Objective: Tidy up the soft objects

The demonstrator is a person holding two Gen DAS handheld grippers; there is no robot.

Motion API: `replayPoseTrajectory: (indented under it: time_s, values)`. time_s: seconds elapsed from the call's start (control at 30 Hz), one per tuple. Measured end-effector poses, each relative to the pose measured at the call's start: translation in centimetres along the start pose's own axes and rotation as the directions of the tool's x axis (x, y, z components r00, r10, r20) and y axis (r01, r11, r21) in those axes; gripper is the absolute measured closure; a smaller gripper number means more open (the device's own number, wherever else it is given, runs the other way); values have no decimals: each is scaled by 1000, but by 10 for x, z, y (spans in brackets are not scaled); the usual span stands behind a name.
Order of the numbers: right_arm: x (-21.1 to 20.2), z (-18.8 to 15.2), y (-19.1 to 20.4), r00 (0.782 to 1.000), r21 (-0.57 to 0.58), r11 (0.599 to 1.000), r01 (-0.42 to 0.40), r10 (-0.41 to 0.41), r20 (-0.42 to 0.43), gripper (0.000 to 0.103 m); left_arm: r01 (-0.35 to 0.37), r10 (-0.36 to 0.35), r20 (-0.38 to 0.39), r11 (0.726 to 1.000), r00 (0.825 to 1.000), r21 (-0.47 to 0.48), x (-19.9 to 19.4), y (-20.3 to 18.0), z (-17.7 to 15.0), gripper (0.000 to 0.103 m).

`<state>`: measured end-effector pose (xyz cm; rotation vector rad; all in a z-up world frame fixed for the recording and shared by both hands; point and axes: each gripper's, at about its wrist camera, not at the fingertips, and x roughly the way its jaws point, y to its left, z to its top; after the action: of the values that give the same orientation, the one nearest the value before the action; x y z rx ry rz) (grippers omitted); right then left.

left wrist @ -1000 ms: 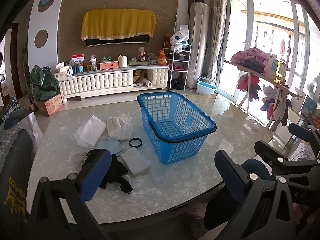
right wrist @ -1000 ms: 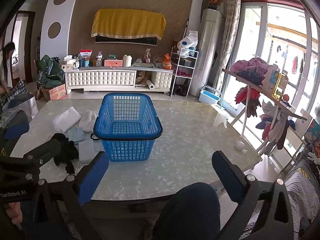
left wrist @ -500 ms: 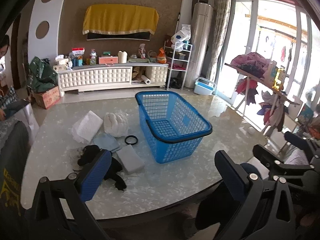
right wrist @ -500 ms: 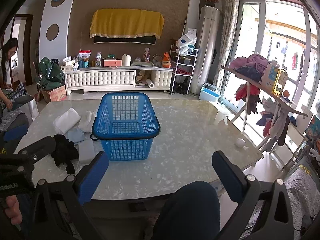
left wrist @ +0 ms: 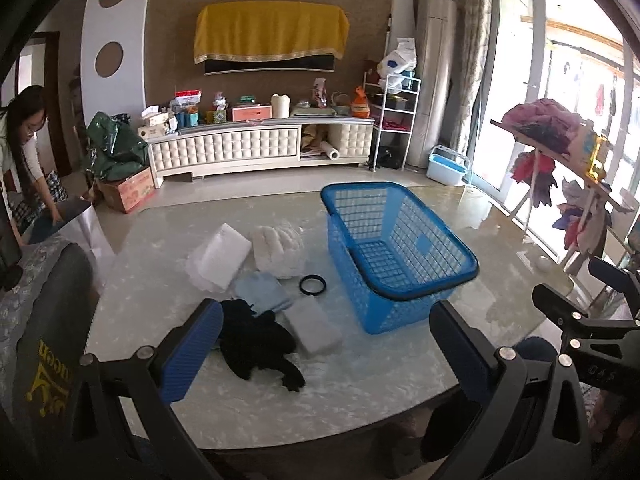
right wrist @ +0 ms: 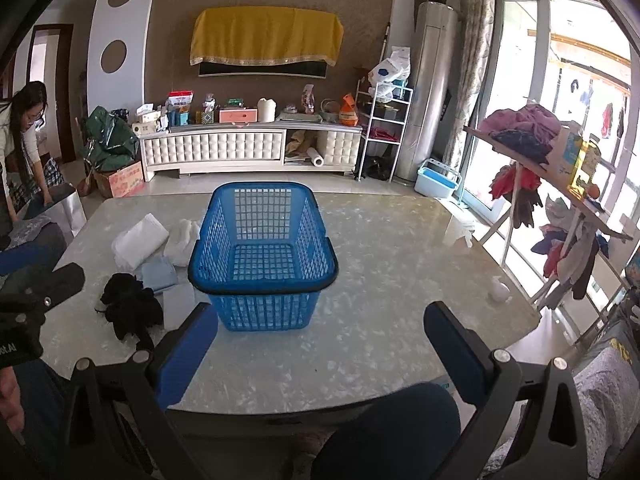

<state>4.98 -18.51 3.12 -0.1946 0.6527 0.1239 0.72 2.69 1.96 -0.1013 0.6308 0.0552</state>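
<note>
An empty blue plastic basket [left wrist: 396,256] [right wrist: 262,256] stands on the marble table [left wrist: 360,384]. Left of it lie soft things: a black cloth [left wrist: 256,342] [right wrist: 130,306], a light blue cloth [left wrist: 262,296] [right wrist: 158,274], a grey sponge block [left wrist: 314,326], a white folded towel [left wrist: 220,256] [right wrist: 140,240], a white fluffy bundle [left wrist: 278,250] [right wrist: 182,240] and a black ring [left wrist: 313,284]. My left gripper [left wrist: 324,352] is open and empty above the near table edge, close to the black cloth. My right gripper [right wrist: 320,348] is open and empty, in front of the basket.
A person [left wrist: 20,152] bends over at the far left beside a grey chair back [left wrist: 44,320]. A white TV cabinet [left wrist: 260,146] stands behind the table. A rack with clothes [left wrist: 552,152] stands at the right by the glass doors.
Both grippers have drifted slightly; the left view has shifted so the soft things sit more central. Both stay open and empty.
</note>
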Motion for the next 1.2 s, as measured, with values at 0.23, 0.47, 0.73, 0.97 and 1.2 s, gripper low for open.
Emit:
replayPoseTrajectory:
  time_s: [0.23, 0.47, 0.73, 0.97, 1.2]
  values:
    - [22, 19, 17, 998, -45, 997, -55, 53, -31, 0, -29, 30, -65, 1000, 997, 9, 17, 24, 14, 0]
    - [46, 35, 41, 984, -86, 983, -160, 152, -88, 0, -131, 137, -69, 988, 988, 84, 34, 42, 19, 0]
    - [77, 46, 70, 939, -115, 949, -295, 265, -221, 0, -138, 129, -181, 990, 975, -37, 57, 84, 26, 0]
    - [91, 51, 95, 910, -150, 922, -357, 307, -279, 0, -156, 118, -266, 980, 957, -126, 77, 116, 17, 0]
    - [104, 53, 114, 884, -162, 903, -397, 330, -330, 0, -174, 119, -333, 974, 935, -142, 93, 132, 9, 0]
